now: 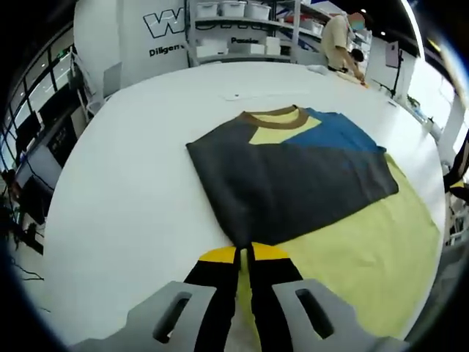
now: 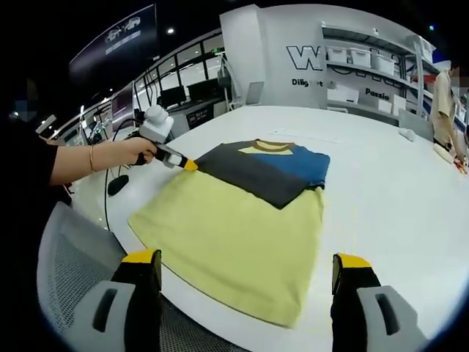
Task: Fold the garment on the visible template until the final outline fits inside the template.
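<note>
Left gripper (image 1: pixel 244 257) jaws clamp the one yellow, grey and blue garment's (image 2: pixel 242 220) folded grey edge on the white table (image 2: pixel 396 183); right gripper (image 2: pixel 249 275) jaws stand wide, empty.

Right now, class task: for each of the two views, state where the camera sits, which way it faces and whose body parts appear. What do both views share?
Left gripper view: rides the left gripper, low over the white table, facing the shirt; its jaws are shut on the dark flap's edge.
Right gripper view: rides the right gripper, jaws apart at the table edge, facing the shirt; the person's hand holds the left gripper.
Shared: shirt, table, shelving.
</note>
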A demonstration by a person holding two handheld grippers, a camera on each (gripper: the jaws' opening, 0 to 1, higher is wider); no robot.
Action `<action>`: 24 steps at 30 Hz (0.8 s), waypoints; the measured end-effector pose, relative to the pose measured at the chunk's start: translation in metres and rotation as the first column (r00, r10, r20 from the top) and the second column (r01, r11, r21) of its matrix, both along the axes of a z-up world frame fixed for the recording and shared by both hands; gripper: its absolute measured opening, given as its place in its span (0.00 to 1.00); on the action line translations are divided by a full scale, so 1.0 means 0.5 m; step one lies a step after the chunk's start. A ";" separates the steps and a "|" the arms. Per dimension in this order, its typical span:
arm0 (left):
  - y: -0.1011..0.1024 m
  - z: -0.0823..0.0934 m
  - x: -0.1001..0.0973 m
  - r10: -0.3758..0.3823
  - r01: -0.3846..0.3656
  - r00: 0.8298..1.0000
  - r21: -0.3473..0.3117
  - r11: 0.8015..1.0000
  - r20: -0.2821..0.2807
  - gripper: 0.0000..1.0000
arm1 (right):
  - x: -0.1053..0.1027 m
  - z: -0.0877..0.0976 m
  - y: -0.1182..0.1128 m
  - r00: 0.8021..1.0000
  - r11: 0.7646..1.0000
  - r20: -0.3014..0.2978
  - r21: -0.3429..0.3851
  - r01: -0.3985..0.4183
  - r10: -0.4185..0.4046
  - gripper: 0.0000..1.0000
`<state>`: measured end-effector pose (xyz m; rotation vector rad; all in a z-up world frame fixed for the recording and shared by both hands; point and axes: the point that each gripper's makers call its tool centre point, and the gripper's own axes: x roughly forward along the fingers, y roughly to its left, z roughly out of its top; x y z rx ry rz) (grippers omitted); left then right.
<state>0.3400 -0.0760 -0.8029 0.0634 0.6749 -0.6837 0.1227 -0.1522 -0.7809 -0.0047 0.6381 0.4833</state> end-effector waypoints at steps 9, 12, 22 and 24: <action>0.108 0.003 -0.010 0.100 -0.098 0.994 0.024 0.995 -0.048 0.10 | 0.001 0.003 0.000 1.000 1.000 0.005 0.008 0.001 -0.001 0.96; 0.166 -0.019 -0.015 0.149 -0.145 0.986 0.051 0.988 -0.075 0.11 | 0.000 0.001 0.001 1.000 1.000 -0.002 0.005 -0.003 0.003 0.96; 0.256 -0.078 -0.028 0.262 -0.254 0.949 0.068 0.965 -0.173 0.33 | 0.000 -0.005 0.000 1.000 1.000 -0.013 -0.007 -0.002 0.002 0.98; 0.268 -0.096 -0.030 0.282 -0.272 0.942 0.076 0.959 -0.183 0.38 | 0.000 -0.006 0.000 1.000 1.000 -0.014 -0.007 -0.001 0.001 0.99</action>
